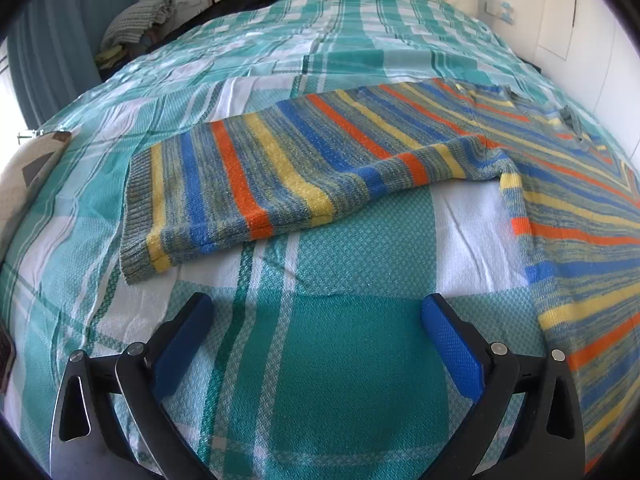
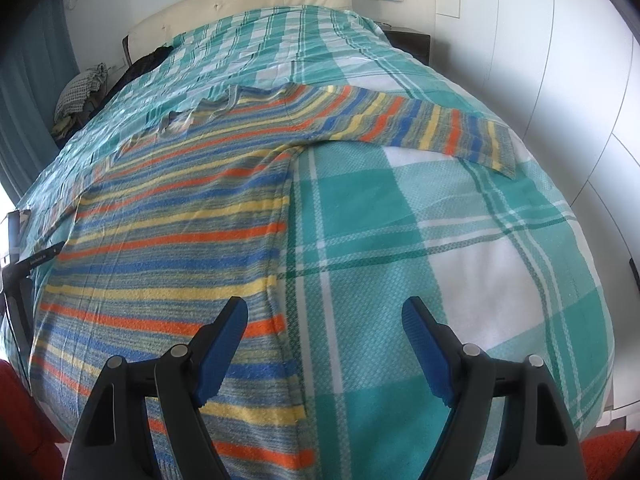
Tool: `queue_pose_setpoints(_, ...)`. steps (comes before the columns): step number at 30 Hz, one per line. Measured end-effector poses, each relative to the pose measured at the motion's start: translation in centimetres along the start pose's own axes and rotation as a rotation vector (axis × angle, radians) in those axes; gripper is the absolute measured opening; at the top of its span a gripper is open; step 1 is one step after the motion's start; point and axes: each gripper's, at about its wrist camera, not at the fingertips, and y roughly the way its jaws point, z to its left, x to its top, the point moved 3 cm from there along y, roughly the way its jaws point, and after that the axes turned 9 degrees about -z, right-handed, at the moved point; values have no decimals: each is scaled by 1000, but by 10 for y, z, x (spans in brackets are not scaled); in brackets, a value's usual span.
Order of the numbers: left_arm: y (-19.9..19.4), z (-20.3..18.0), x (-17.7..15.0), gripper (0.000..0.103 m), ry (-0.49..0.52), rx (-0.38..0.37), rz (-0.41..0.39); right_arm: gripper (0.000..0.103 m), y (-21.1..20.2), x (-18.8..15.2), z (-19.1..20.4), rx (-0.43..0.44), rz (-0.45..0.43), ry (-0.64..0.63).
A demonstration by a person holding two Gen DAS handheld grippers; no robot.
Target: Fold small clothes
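A striped knit sweater (image 2: 172, 232) in blue, orange, yellow and grey lies flat on the bed, sleeves spread out. In the left wrist view its left sleeve (image 1: 280, 168) stretches across ahead of my left gripper (image 1: 316, 312), which is open and empty, hovering over bare bedspread below the sleeve. In the right wrist view the body fills the left half and the right sleeve (image 2: 432, 128) runs to the upper right. My right gripper (image 2: 324, 316) is open and empty, straddling the sweater's right side edge near the hem.
The bed carries a teal and white checked bedspread (image 2: 460, 240). A cream headboard (image 2: 248, 0) stands at the far end. Dark clothing (image 1: 240, 4) and a pile of fabric (image 1: 136, 24) lie at the far left. White cupboard doors (image 2: 560, 80) stand on the right.
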Motion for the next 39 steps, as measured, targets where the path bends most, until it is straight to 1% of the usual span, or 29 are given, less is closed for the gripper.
queue_pose_setpoints(3, 0, 0, 0, 103, -1, 0, 0, 79, -1, -3, 5, 2, 9, 1)
queue_pose_setpoints(16, 0, 0, 0, 103, -1, 0, 0, 79, 0, -3, 7, 45, -15, 35)
queue_pose_setpoints(27, 0, 0, 0, 103, -2, -2, -1, 79, -12, -2, -21, 71, -52, 159)
queue_pose_setpoints(33, 0, 0, 0, 103, -2, 0, -1, 79, -9, -2, -35, 83, -51, 238)
queue_pose_setpoints(39, 0, 0, 0, 103, -2, -2, 0, 79, -4, -3, -30, 100, -42, 234)
